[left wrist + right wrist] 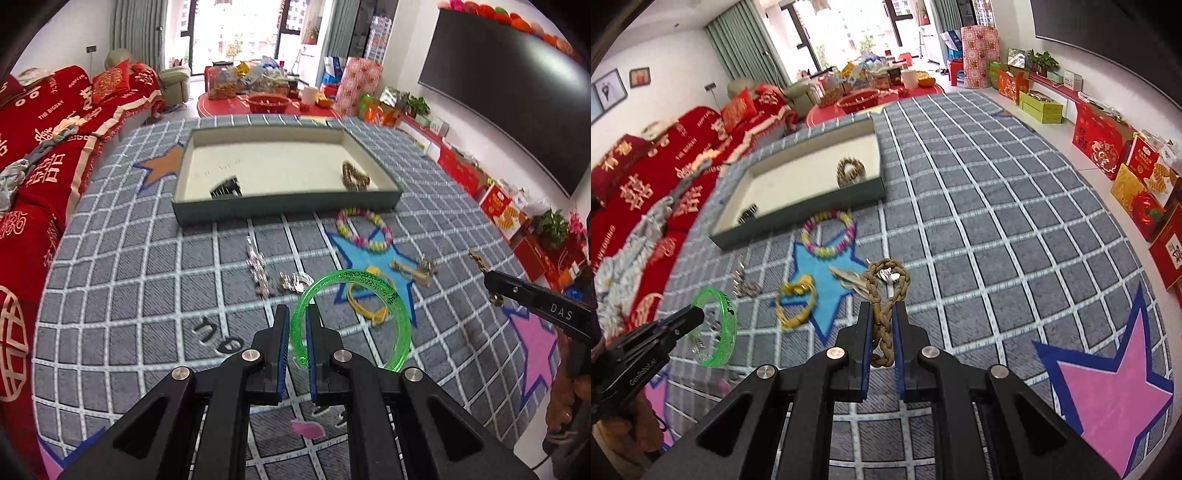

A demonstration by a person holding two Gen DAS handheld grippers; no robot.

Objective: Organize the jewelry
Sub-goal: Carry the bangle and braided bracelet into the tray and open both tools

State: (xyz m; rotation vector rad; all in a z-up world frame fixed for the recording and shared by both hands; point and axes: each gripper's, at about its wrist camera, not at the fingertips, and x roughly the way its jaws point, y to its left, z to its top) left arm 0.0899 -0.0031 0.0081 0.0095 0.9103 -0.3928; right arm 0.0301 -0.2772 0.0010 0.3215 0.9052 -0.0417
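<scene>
Surface: a grey carpet (129,258) with a white grid and flat blue, pink and tan star shapes lay under everything.
Tray: a shallow rectangular box (280,210) with dark outer walls and a pale, smooth inside sat at the far side; a small dark comb-like piece (226,189) lay in its near left corner and a brown beaded loop (354,176) near its right wall.
Silver pieces: a glittering metal chain (258,269) lay left of centre, in front of the tray.
Left gripper (297,314): its blue-padded fingers were clenched on the rim of a clear green plastic bangle (369,295), which stood upright off the carpet.
Loose items: a pastel bead bracelet (364,229), a yellow cord loop (369,306) and a tan clip (410,272) lay on the blue star beyond the bangle.
Right gripper (882,317): its fingers were closed on a braided olive-brown rope bracelet (886,280), its loop sticking out past the tips.
</scene>
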